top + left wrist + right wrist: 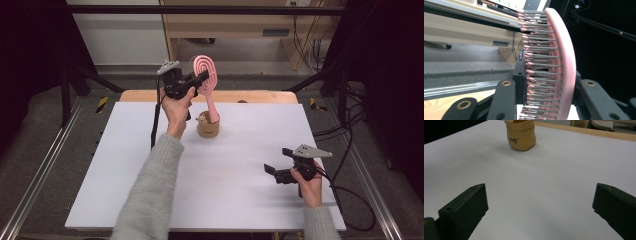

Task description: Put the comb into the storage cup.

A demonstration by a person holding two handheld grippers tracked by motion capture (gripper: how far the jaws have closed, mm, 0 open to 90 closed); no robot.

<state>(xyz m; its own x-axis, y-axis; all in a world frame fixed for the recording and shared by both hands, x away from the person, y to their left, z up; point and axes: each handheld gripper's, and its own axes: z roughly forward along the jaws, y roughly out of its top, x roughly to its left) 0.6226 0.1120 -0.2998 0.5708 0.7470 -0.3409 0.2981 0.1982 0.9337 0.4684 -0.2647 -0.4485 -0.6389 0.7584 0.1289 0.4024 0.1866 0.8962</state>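
The pink hairbrush (206, 75) is clenched by its head in the left gripper (200, 78), its handle standing in the tan holder (208, 127) at the far middle of the worktop (225, 165). The light holder could be tipped if the handle is levered sideways. The right gripper (272, 171) rests with its fingers (464, 212) released. One brush, one holder and two grippers are counted.

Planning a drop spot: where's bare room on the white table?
Free: the white table left of the sleeve, and the middle between tan pot and right hand-held gripper. Crowded: around the pot, where the left hand-held gripper holds the pink brush.
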